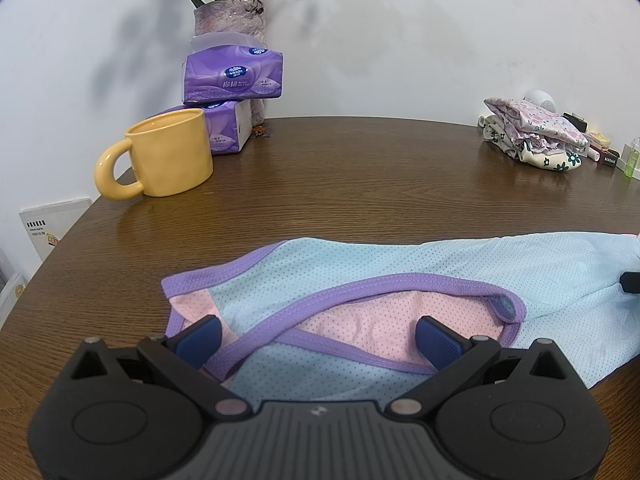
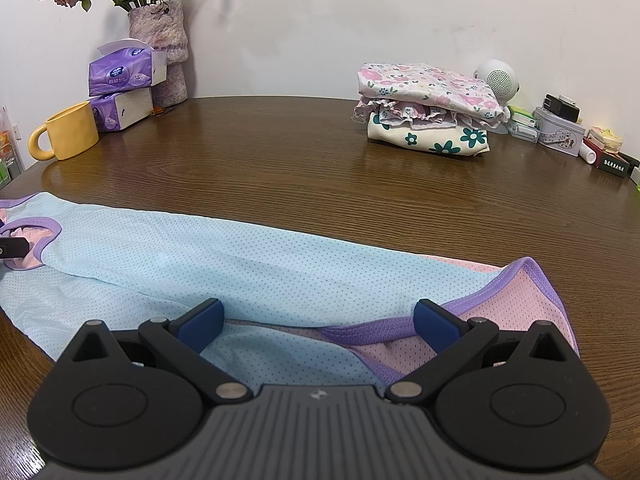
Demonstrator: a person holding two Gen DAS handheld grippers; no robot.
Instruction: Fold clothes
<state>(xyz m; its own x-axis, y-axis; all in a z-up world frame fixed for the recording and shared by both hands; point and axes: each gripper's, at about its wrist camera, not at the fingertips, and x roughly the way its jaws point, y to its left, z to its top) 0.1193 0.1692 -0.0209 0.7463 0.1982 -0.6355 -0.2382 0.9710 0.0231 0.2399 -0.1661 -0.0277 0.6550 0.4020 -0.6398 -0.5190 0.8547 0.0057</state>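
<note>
Both our grippers hang spread wide and empty over the near edge of the garment: between the left gripper (image 1: 318, 338) pads lies the purple-trimmed opening of the blue mesh top (image 1: 420, 268), and under the right gripper (image 2: 320, 322) its pink-lined other end. We judge the garment is laid out lengthwise, awaiting the next fold; next each side must close on the near hem and carry it away from us. Farther ahead, the folded floral stack (image 2: 430, 114) sits well apart on the wooden table (image 2: 280, 152).
</note>
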